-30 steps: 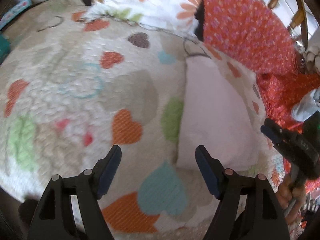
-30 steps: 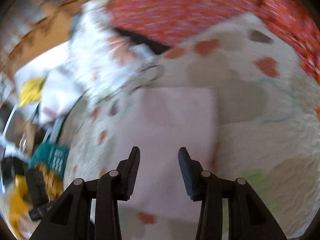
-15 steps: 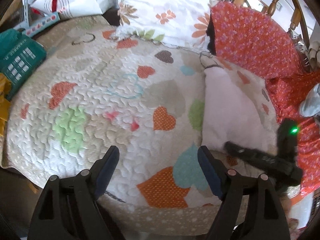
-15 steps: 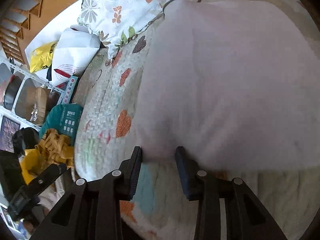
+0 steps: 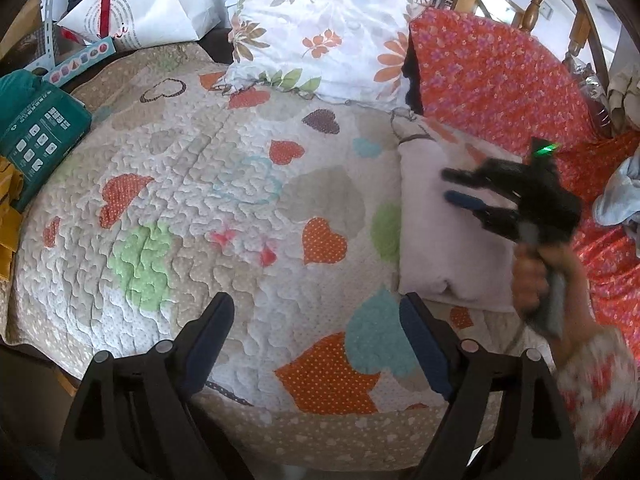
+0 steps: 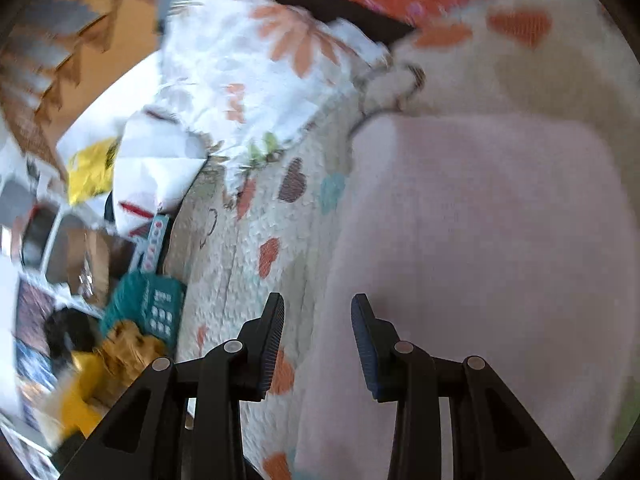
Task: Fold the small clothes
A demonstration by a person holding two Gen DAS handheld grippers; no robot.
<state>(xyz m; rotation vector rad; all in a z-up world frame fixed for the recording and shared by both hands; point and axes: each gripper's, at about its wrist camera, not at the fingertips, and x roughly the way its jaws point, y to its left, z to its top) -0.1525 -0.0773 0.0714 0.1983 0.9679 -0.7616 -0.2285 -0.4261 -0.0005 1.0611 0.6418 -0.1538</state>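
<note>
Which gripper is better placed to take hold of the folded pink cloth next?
Right. The right gripper hovers over the pink cloth's edge, fingers apart. The left gripper is opening over bare quilt, beside the cloth.

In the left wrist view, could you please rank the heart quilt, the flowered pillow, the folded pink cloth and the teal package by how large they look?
Largest to smallest as they appear:
1. heart quilt
2. flowered pillow
3. folded pink cloth
4. teal package, though the frame edge cuts it off, so its full size is unsure.
</note>
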